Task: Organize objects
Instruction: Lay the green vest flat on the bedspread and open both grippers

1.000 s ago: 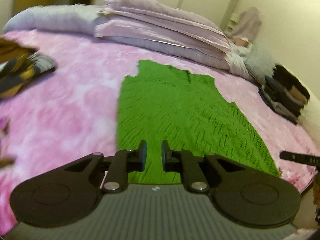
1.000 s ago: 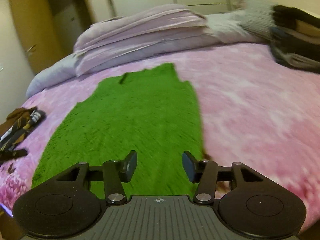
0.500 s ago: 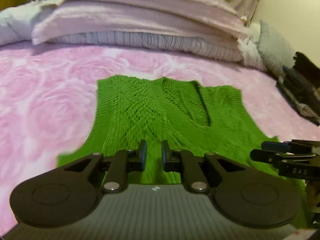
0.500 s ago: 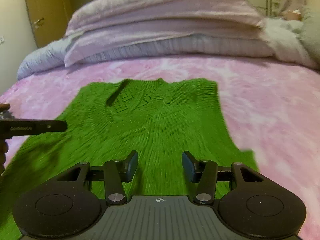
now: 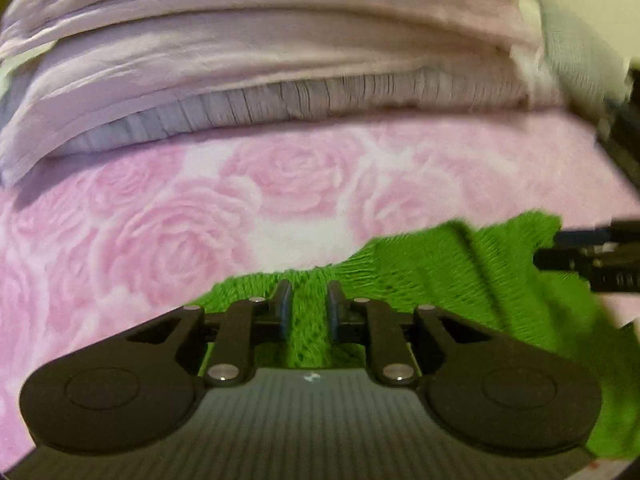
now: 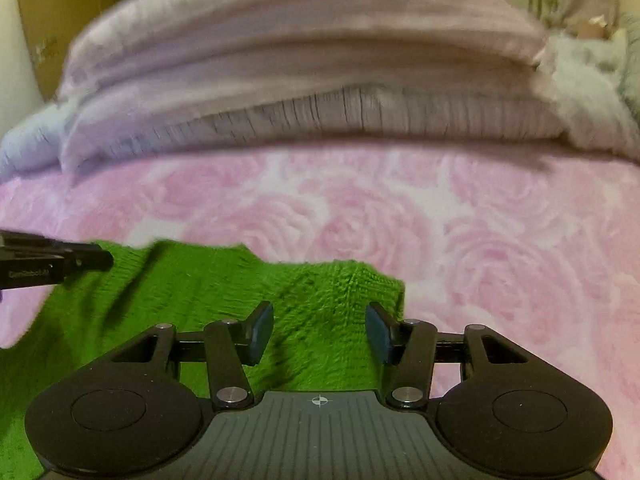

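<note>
Green sweater (image 6: 224, 296) flat on pink bed (image 6: 460, 220). Left hand-held gripper (image 5: 308, 312) fingers narrowly apart over its top edge; right hand-held gripper (image 6: 318, 330) wide apart above its corner.

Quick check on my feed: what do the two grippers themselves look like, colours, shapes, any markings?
Both are matte black. The left gripper and the right gripper each have two round discs, linkage arms with silver screws, and a ribbed grey base bearing a small white crosshair mark. The finger pads look dark blue. No cables or sleeves show.
</note>
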The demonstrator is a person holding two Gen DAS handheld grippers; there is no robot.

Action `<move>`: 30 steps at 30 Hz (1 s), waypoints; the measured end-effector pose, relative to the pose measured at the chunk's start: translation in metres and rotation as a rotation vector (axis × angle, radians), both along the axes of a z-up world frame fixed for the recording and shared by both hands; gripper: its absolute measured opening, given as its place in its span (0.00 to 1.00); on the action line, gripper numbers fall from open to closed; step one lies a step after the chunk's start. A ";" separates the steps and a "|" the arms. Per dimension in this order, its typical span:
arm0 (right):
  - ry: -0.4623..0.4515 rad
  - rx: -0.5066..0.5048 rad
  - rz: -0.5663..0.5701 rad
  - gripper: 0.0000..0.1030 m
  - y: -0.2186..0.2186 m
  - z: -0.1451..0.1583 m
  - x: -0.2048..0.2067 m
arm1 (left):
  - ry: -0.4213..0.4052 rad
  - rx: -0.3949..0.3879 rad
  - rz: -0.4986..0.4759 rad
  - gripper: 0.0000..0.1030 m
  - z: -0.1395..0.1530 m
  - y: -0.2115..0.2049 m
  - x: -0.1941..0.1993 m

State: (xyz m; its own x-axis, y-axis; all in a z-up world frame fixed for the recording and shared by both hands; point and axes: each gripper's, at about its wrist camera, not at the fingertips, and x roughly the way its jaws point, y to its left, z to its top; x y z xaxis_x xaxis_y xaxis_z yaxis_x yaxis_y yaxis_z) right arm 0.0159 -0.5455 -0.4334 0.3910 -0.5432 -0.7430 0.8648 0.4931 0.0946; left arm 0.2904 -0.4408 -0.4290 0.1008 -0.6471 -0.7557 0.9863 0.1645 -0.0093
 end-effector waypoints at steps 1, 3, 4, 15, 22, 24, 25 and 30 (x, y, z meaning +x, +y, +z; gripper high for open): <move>0.078 0.020 -0.032 0.47 -0.011 -0.010 0.006 | -0.040 0.033 0.002 0.18 -0.008 -0.008 -0.002; 0.075 0.024 -0.111 0.48 -0.020 -0.013 -0.001 | -0.034 0.036 0.025 0.18 -0.005 -0.013 -0.001; 0.034 0.055 -0.148 0.48 -0.022 -0.007 -0.008 | -0.018 0.043 0.050 0.18 0.003 -0.011 0.000; -0.091 0.240 -0.046 0.51 0.167 0.103 -0.080 | 0.074 0.157 0.169 0.46 0.114 0.181 -0.072; -0.036 0.286 0.011 0.60 0.252 0.198 -0.099 | 0.121 0.238 0.249 0.63 0.214 0.271 -0.135; -0.027 0.259 0.042 0.60 0.269 0.232 -0.102 | 0.131 0.234 0.252 0.66 0.249 0.291 -0.152; -0.034 0.244 0.062 0.61 0.278 0.249 -0.105 | 0.131 0.226 0.263 0.69 0.263 0.301 -0.159; -0.048 0.189 0.080 0.64 0.312 0.317 -0.123 | 0.099 0.175 0.309 0.81 0.327 0.346 -0.194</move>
State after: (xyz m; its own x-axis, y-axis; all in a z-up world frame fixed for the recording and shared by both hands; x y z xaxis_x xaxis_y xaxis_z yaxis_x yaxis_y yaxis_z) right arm -0.1069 -0.2335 -0.1164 0.4645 -0.3620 -0.8082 0.8160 0.5296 0.2318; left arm 0.0968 -0.0945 -0.1024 0.1922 -0.4579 -0.8680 0.8854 0.4624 -0.0479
